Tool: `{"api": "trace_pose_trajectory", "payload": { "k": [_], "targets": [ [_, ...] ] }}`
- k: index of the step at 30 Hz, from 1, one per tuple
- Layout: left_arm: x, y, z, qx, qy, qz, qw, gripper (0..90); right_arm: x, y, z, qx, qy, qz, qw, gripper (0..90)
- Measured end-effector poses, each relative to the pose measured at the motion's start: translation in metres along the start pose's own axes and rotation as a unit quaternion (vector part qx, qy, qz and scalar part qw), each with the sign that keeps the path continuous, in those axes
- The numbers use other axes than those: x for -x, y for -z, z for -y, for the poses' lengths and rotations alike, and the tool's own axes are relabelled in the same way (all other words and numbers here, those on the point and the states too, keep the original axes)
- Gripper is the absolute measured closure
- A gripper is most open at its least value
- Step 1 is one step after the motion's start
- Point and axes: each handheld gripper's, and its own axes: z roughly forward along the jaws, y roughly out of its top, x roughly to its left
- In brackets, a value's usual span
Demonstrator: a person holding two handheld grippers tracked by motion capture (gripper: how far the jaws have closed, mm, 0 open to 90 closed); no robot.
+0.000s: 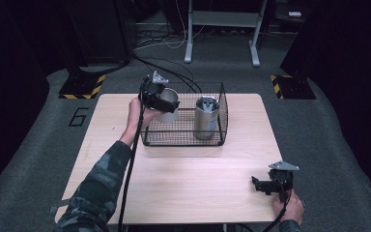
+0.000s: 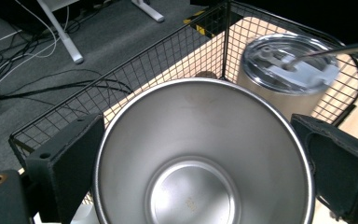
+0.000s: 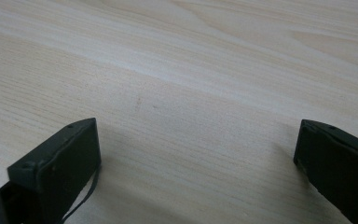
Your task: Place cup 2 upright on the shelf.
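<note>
Left tongs (image 1: pixel 166 99) clamp the open steel cup (image 2: pixel 204 154) upright at the wire basket's (image 1: pixel 222 113) far-left corner — lidded tumbler (image 1: pixel 206 117) stands right of it. Right tongs (image 1: pixel 263 185) apart — idle, near-right worktop (image 1: pixel 188 183).

open steel cup (image 2: pixel 205 154): bottom edge chops off its lower rim, outer wall hidden | lidded tumbler (image 2: pixel 286 74): base tucked behind the cup and the left tool's (image 2: pixel 205 158) jaw | wire basket (image 2: pixel 121 79): near side out of frame | right tool (image 3: pixel 196 163): jaws cut by frame edges, bench (image 3: pixel 177 70) blurry far off
</note>
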Motion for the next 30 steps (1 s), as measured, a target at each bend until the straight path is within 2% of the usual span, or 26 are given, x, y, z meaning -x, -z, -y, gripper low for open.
{"api": "trace_pose_trajectory", "payload": {
  "k": [4,16,30],
  "targets": [
    [-0.004,-0.012,0.003,-0.014,0.009,0.0,0.9999,6.2,0.0,0.0,0.0,0.0,0.0,0.0,1.0,0.0],
    [-0.013,-0.039,0.011,-0.033,0.03,-0.004,0.999,6.2,0.0,0.0,0.0,0.0,0.0,0.0,1.0,0.0],
    [-0.01,-0.069,0.019,-0.048,0.05,0.005,0.9976,6.2,0.0,0.0,0.0,-0.001,0.003,0.0,1.0,0.0]
  ]
}}
